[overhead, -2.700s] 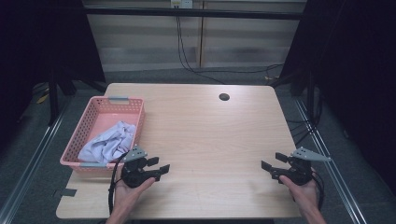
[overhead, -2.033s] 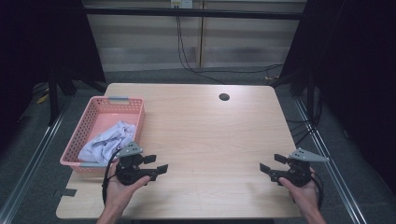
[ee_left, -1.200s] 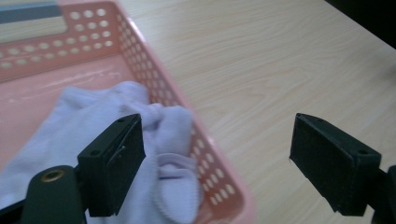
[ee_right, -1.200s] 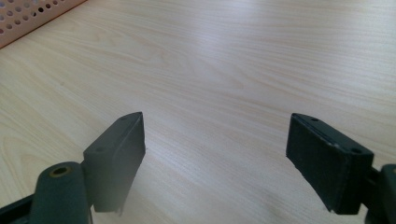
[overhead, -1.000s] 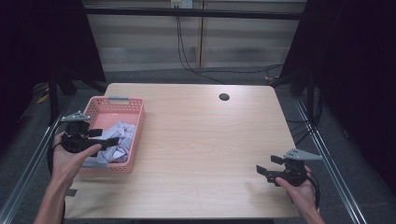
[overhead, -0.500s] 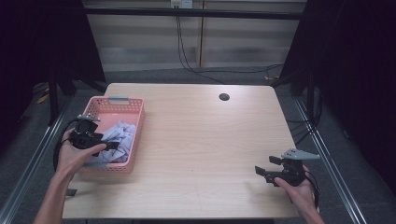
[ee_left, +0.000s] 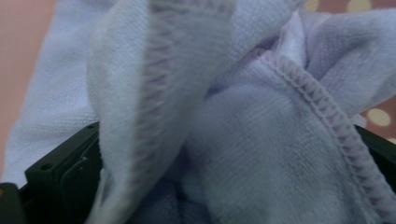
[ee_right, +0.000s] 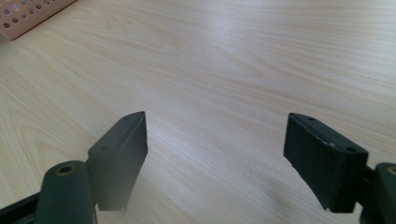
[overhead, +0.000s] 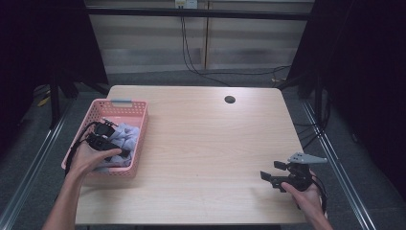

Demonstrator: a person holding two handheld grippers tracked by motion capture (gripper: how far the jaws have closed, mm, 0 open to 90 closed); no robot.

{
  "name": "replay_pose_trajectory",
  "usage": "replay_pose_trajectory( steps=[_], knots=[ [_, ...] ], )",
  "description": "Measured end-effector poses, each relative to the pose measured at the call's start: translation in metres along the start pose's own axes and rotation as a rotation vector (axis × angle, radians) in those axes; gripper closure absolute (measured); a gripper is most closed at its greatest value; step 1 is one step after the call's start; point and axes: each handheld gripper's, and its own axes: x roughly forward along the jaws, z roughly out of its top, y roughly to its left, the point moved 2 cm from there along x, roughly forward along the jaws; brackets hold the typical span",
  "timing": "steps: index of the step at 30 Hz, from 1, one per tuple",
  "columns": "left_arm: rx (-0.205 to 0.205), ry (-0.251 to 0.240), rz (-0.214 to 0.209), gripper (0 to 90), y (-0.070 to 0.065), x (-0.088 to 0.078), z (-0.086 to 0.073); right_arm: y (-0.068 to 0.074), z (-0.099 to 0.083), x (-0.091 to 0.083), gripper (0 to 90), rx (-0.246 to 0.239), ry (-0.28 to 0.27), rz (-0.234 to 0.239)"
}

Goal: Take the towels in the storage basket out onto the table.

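Cloth (ee_left: 243, 154) lies between the left tool's (overhead: 103, 140) parted jaws in the basket (overhead: 122, 104); right tool (overhead: 272, 173) released above the bench (overhead: 201, 143).

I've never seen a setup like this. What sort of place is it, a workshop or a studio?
Most likely a lab recording bay, not a home. A bare wooden table stands between black curtains, loose cables run across the floor behind it, and a person works with handheld grippers, one in a pink basket of cloth.
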Motion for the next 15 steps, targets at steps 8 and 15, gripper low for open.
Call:
replay_pose_trajectory(
  steps=[8, 15],
  knots=[
    [0.042, 0.117, 0.039, 0.0, 0.001, 0.013, 0.008, 0.001, -0.001, 0.000, 22.1, -0.006, 0.012, 0.008],
    [0.023, 0.161, 0.038, 0.0, 0.001, 0.018, 0.011, 0.001, -0.001, 0.000, 22.0, -0.009, 0.020, 0.008]
  ],
)
